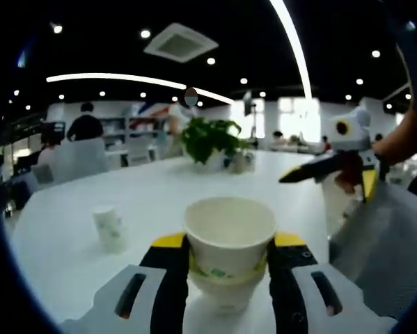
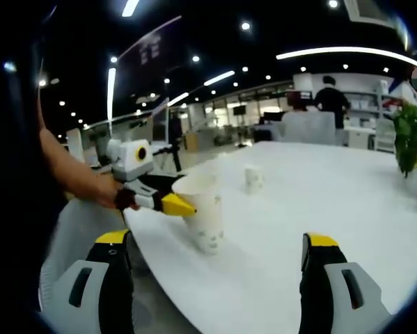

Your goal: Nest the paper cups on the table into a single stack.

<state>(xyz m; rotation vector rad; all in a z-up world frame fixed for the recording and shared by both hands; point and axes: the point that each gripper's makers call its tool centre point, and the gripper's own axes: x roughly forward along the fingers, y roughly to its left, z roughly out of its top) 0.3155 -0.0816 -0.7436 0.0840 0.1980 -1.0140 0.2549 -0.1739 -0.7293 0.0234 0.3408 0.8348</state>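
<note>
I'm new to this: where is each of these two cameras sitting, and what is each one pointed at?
Left gripper view: rides on the left gripper, looking across the white table at the paper cup in its jaws; the person's arm shows at right.
Right gripper view: rides on the right gripper, open, facing the table edge; the person's hand shows.
Shared: held cup, far small cup, plant.

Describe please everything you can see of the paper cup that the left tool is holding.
The paper cup is white, with a rolled rim and a faint green print low on its wall. It stands upright, mouth open and empty, clamped on both sides between the left tool's yellow-tipped jaws. In the right gripper view it sits near the white table's edge.
</note>
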